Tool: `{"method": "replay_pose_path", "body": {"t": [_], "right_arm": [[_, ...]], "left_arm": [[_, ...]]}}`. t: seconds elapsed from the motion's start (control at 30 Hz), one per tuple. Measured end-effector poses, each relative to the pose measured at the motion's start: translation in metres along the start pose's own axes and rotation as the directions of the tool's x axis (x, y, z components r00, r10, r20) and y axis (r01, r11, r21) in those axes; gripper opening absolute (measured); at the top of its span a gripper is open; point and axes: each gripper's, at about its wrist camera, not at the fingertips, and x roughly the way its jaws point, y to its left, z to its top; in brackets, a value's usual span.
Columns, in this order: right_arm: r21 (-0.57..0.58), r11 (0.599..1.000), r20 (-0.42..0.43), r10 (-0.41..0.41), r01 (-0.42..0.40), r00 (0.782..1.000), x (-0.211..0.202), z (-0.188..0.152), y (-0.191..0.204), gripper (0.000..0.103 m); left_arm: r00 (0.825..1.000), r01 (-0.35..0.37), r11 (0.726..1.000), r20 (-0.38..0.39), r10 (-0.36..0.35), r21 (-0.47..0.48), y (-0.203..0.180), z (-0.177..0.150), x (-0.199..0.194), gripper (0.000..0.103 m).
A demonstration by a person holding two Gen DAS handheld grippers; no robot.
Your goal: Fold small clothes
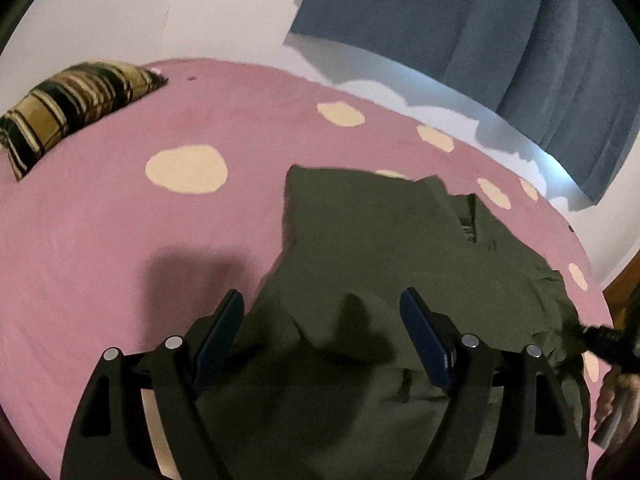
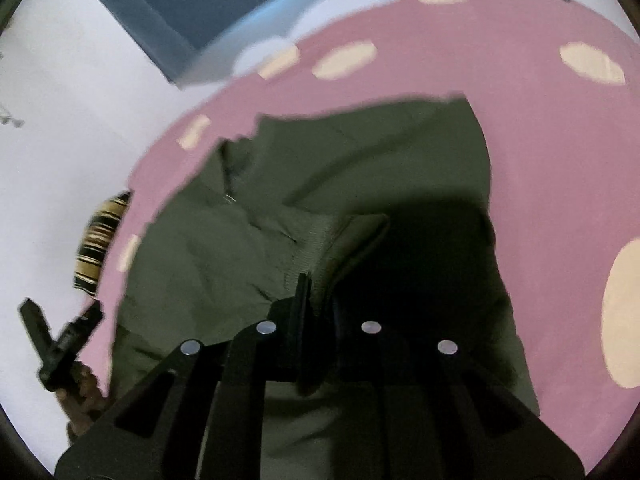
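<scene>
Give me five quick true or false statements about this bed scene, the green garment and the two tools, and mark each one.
1. The olive green garment lies on a pink bedsheet with cream spots. True.
2. The left tool is clamped shut. False: its jaws stand wide apart above the fabric.
3. The right tool is closed on the garment's cloth. True.
4. A striped pillow lies on the bed. True.
5. The curtain is red. False: it is blue-grey.
</scene>
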Motion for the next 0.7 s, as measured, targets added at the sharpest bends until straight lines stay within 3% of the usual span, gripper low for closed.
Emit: {"method": "replay_pose_path", "body": {"t": [0.23,0.37,0.53,0.7], "right_arm": [[0.051,0.999,-0.03,0.018,-0.016,0.999,0.02,-0.004,-0.018,0.011],[0.052,0.998,-0.04,0.042,-0.04,0.998,0.02,-0.001,-0.021,0.012],[0.102,0.988,-0.011,0.119,-0.118,0.993,0.001,-0.005,-0.028,0.023],[0.074,0.985,0.057,0.15,-0.154,0.987,-0.047,-0.019,-0.03,0.039]], "left_arm": [[0.996,-0.055,0.998,-0.07,0.054,-0.016,0.012,-0.004,0.02,0.079],[0.991,-0.048,0.998,-0.124,0.042,-0.048,0.024,-0.008,0.035,0.079],[0.991,0.0,0.998,-0.131,-0.009,-0.068,0.03,-0.005,0.027,0.079],[0.984,0.128,0.992,-0.123,-0.129,-0.017,0.032,-0.006,-0.008,0.079]]}}
